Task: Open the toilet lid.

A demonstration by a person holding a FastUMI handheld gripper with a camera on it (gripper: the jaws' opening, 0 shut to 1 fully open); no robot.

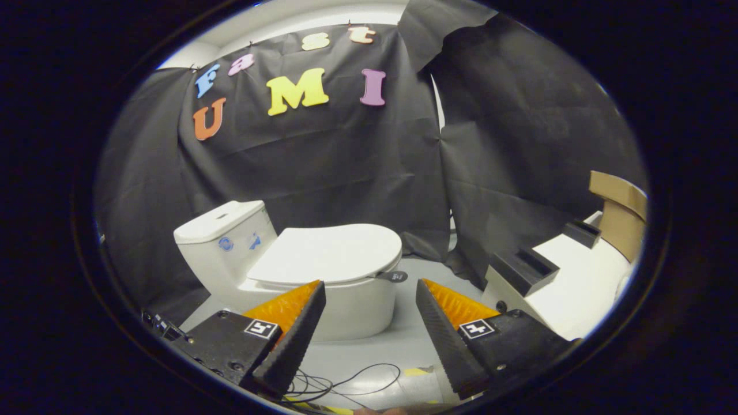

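A white toilet (346, 305) stands on the grey floor ahead of my fingers, its tank (222, 239) at the back left. Its flat white lid (328, 253) lies shut over the bowl. A small dark tab (394, 276) sticks out from the lid's front right edge. My gripper (370, 283) is open, its fingers spread wide with nothing between them. The toilet's front sits beyond the fingertips, and the tab lies just beyond the gap between them.
A white bench (576, 282) with two dark blocks (524, 268) stands to the right, a cardboard box (620, 213) at its far end. Black cables (346, 383) lie on the floor below the fingers. Black cloth walls close in behind the toilet.
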